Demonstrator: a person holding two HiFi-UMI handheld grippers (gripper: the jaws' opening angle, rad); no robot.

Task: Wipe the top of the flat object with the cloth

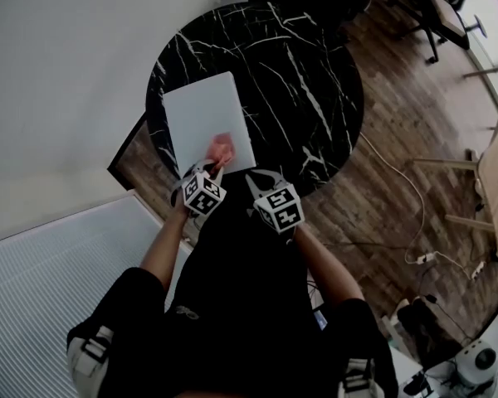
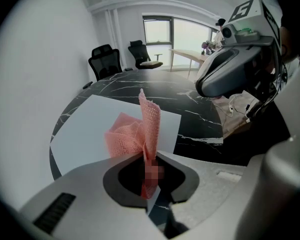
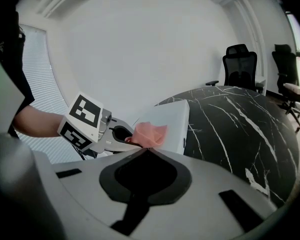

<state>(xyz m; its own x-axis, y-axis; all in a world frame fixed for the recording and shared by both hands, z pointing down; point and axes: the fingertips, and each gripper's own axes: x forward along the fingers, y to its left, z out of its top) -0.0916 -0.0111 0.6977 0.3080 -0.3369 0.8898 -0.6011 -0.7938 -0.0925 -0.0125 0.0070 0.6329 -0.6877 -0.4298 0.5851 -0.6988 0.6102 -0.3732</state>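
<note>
A white flat object point(image 1: 207, 121) lies on the left part of a round black marble table point(image 1: 307, 81). My left gripper point(image 1: 209, 171) hovers at its near edge, shut on a bunched pink mesh cloth point(image 1: 222, 148). In the left gripper view the cloth point(image 2: 135, 130) sticks up out of the closed jaws of the left gripper point(image 2: 149, 156), over the flat object point(image 2: 95, 129). My right gripper point(image 1: 259, 181) is just to the right, at the table's near rim, shut with nothing in it. The right gripper view shows the right gripper point(image 3: 147, 149), and beyond it the cloth point(image 3: 150, 133) and the flat object point(image 3: 168, 118).
A white slatted panel point(image 1: 50, 264) stands at the lower left by a pale wall. Black office chairs point(image 2: 140, 54) stand beyond the table. A wood floor with a white cable point(image 1: 407, 197) and wooden furniture point(image 1: 494, 172) lies to the right.
</note>
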